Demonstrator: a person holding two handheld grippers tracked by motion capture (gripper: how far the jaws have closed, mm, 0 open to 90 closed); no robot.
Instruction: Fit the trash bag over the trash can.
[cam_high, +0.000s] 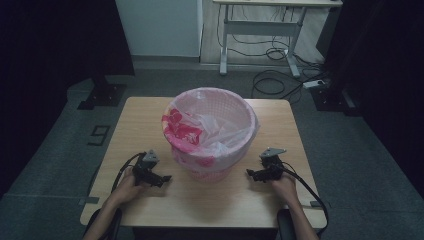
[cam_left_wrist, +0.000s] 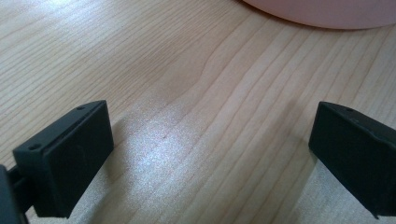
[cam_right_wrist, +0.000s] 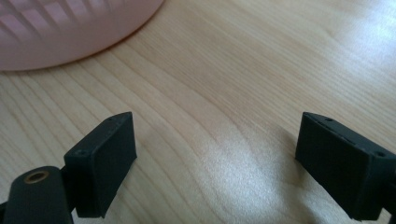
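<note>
A pink waste basket (cam_high: 212, 131) lined with a pink and white plastic bag (cam_high: 189, 127) stands in the middle of the wooden table (cam_high: 150, 115). My left gripper (cam_high: 162, 179) rests low on the table to the basket's left, open, with bare wood between its jaws (cam_left_wrist: 210, 154). My right gripper (cam_high: 251, 174) sits low to the basket's right, also open over bare wood (cam_right_wrist: 215, 154). The basket's base (cam_left_wrist: 327, 11) edges into the top of the left gripper view, and the basket wall (cam_right_wrist: 56, 32) shows at the top left of the right gripper view.
A dark stand base (cam_high: 102, 94) sits on the floor beyond the table's far left corner. A white desk frame (cam_high: 260, 30) with loose cables (cam_high: 280, 80) is farther back. Grey carpet surrounds the table.
</note>
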